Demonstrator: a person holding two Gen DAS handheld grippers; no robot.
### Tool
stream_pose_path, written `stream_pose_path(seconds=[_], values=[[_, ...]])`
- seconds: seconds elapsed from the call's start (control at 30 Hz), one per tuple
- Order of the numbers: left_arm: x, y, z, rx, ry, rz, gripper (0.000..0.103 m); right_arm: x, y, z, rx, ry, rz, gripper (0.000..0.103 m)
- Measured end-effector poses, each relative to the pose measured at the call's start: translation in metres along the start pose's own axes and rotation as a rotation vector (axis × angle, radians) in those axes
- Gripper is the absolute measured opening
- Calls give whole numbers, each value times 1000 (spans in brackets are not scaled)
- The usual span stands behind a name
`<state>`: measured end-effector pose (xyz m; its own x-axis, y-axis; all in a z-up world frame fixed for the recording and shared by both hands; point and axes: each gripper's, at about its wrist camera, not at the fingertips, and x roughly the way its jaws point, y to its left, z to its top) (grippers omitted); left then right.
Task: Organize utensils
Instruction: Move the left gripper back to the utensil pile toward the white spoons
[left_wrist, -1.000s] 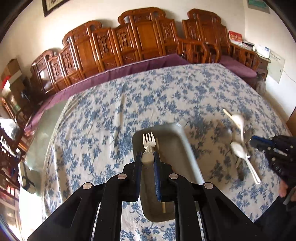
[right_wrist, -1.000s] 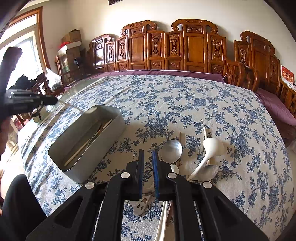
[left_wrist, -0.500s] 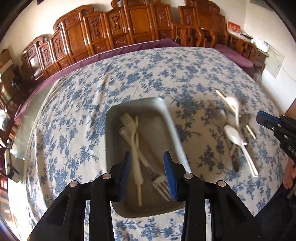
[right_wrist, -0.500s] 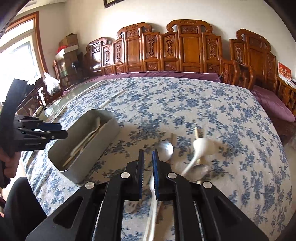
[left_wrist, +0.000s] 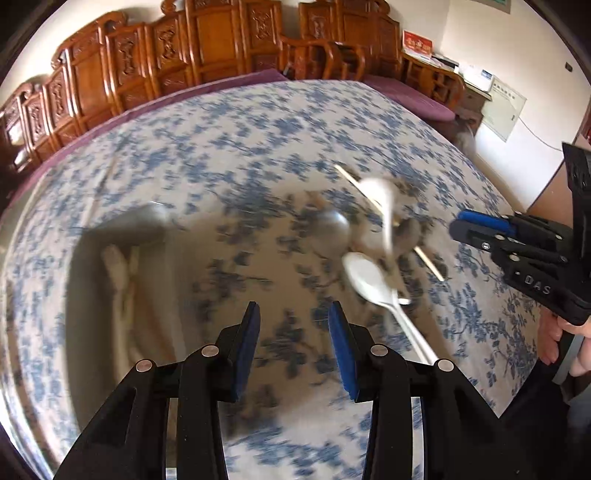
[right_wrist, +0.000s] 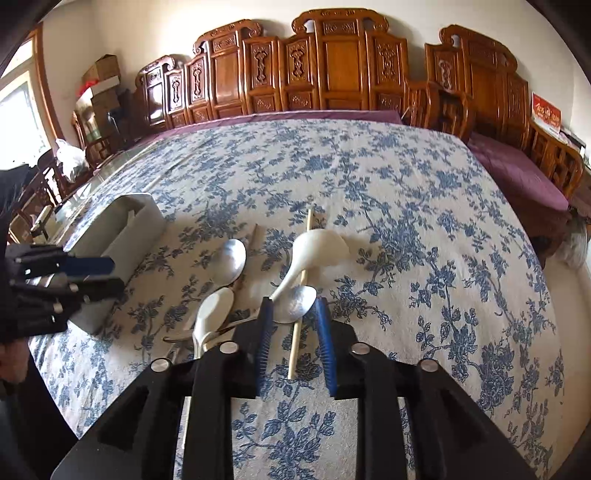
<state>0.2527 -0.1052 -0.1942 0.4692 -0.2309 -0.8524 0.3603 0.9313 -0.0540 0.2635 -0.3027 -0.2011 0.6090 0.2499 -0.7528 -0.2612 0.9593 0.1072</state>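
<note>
A grey metal tray (left_wrist: 96, 236) (right_wrist: 125, 225) holds pale utensils (left_wrist: 122, 280); this view is blurred. To its right lies a pile: a metal spoon (right_wrist: 231, 262) (left_wrist: 332, 229), a white ladle spoon (right_wrist: 317, 247) (left_wrist: 376, 188), a white plastic spoon (right_wrist: 210, 310) (left_wrist: 369, 282), a smaller metal spoon (right_wrist: 295, 302) and a wooden chopstick (right_wrist: 297, 336). My left gripper (left_wrist: 293, 325) is open and empty, between tray and pile. My right gripper (right_wrist: 293, 317) is open, its jaws either side of the smaller metal spoon and chopstick.
The table wears a blue floral cloth (right_wrist: 369, 184). Carved wooden chairs (right_wrist: 332, 66) line its far side. The left gripper shows at the left edge of the right wrist view (right_wrist: 74, 273), and the right one at the right of the left wrist view (left_wrist: 480, 225).
My left gripper let the white fork go into the tray, opened, and swung right toward the pile. My right gripper opened and came down over the spoons.
</note>
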Motion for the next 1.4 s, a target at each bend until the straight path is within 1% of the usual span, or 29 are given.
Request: stream_pose_path(seconds=[0.1,0.17,0.27,0.33,0.47,0.57,0.73,0.8,0.93,0.97,1.0,1.03,1.17,1.4], values=[[8,-16,-4,-7,10,-39,36,2,-3,0,5,3,-4,27],[11,-29,-8,-18,15,-81,36,2,-7,0,14,7,-12,27],[15,-45,-12,-24,21,-107,36,-2,-12,-2,25,9,-33,27],[18,-53,-13,-28,20,-101,36,-5,-13,-5,31,8,-46,27],[25,-63,-13,-50,38,-106,26,-10,-16,-8,43,3,-47,27],[31,-67,-12,-55,57,-99,22,-11,-17,-9,49,1,-47,27],[45,-75,-14,-46,103,-79,20,-11,-19,-8,60,0,-45,27],[48,-76,-14,-53,104,-81,20,-11,-19,-7,59,0,-43,27],[51,-79,-10,-44,104,-48,19,-12,-17,-6,55,-4,-40,27],[51,-78,-10,-45,104,-43,15,-12,-17,-6,56,-5,-38,27],[51,-76,-11,-53,104,-44,9,-12,-17,-6,60,-5,-36,27],[50,-72,-12,-62,101,-44,7,-12,-18,-5,62,-4,-34,27],[39,-60,-14,-81,77,-45,7,-4,-19,-2,80,11,-17,27],[10,-44,-7,-86,0,-35,7,18,-18,0,100,52,-5,27]])
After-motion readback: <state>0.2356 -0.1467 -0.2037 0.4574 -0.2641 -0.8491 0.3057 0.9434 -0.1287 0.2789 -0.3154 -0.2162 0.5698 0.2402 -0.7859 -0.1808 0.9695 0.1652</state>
